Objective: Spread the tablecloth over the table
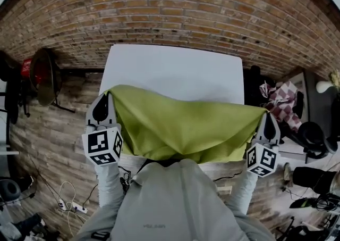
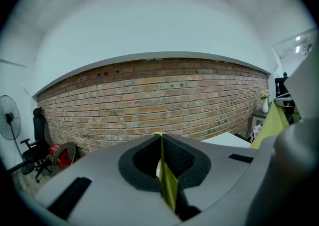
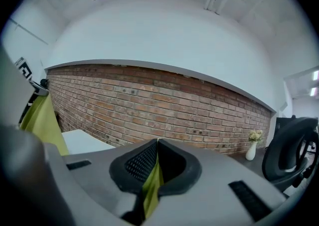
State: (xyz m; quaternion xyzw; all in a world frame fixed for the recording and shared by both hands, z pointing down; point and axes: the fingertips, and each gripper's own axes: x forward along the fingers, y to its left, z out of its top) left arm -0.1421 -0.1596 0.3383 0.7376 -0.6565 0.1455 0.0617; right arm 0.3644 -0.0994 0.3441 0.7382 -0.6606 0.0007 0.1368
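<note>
While the green tablecloth (image 1: pixel 186 123) sags in the air above the near part of the white table (image 1: pixel 175 69), you have a top corner in each claw. Your left gripper (image 1: pixel 108 94) is clamped on its left corner and your right gripper (image 1: pixel 265 113) on its right corner.

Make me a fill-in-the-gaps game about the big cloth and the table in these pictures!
The thin fabric tablecloth held up in front is ____ in colour.
The flat rectangular table beyond it has a ____ top.
The long reddish wall behind the table is built of ____.
The left gripper and the right gripper each pinch one ____ of the tablecloth.
Missing words: green, white, bricks, corner.
</note>
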